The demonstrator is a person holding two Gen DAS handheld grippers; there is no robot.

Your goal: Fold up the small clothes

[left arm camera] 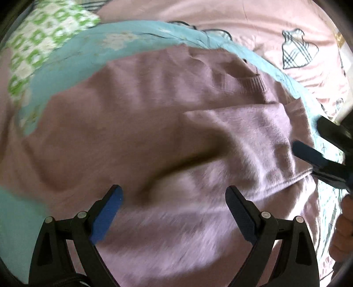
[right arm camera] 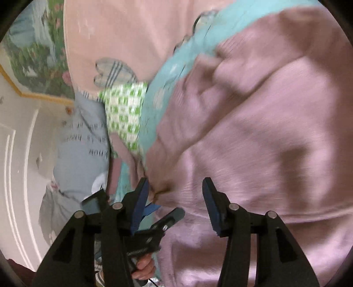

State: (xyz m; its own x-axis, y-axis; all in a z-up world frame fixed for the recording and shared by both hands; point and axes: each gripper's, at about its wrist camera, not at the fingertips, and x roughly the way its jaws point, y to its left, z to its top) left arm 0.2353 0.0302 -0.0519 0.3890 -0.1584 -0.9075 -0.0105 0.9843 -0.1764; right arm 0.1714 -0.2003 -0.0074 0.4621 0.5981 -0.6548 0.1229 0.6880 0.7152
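A mauve knit sweater [left arm camera: 154, 123] lies spread on a teal cloth [left arm camera: 72, 57] on the bed, with a sleeve [left arm camera: 253, 132] folded across its body. My left gripper [left arm camera: 174, 196] is open and empty just above the sweater's lower part. My right gripper [right arm camera: 175, 189] is open and empty over the sweater [right arm camera: 253, 132] near its edge. The right gripper also shows at the right of the left wrist view [left arm camera: 320, 154]. The left gripper shows in the right wrist view [right arm camera: 154, 212], low and behind my left finger.
A pink bedsheet [left arm camera: 220, 19] with checked heart prints lies under the cloths. A green-and-white patterned garment [right arm camera: 125, 110] and a pale blue printed garment [right arm camera: 83, 141] lie to the side. A white wall panel [right arm camera: 19, 154] stands beyond the bed.
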